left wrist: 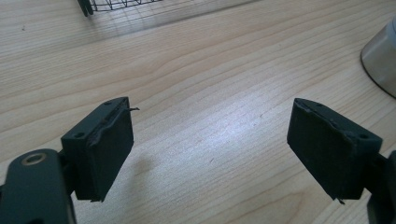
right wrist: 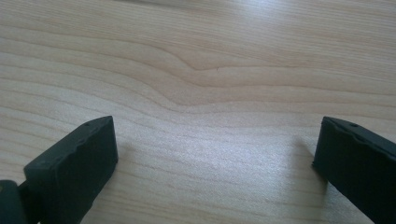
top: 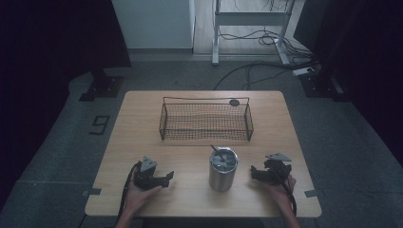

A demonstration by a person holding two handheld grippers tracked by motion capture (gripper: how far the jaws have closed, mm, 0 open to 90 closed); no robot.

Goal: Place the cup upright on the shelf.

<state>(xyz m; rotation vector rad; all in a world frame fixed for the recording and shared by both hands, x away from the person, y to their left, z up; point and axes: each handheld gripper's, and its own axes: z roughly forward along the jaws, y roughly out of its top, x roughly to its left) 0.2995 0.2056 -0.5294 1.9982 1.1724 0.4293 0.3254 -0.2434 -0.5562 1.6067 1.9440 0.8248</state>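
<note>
Tumbler (top: pixel 223 168) unlabelled, between two open tools.

Wooden table (top: pixel 142 118); basket (top: pixel 206 121); tumbler (top: pixel 222 169)

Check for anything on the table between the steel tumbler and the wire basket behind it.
Nothing visible stands between them. The steel tumbler stands upright near the front edge, and bare wood of the table runs from it to the wire basket. Both grippers sit off to the tumbler's sides.
</note>
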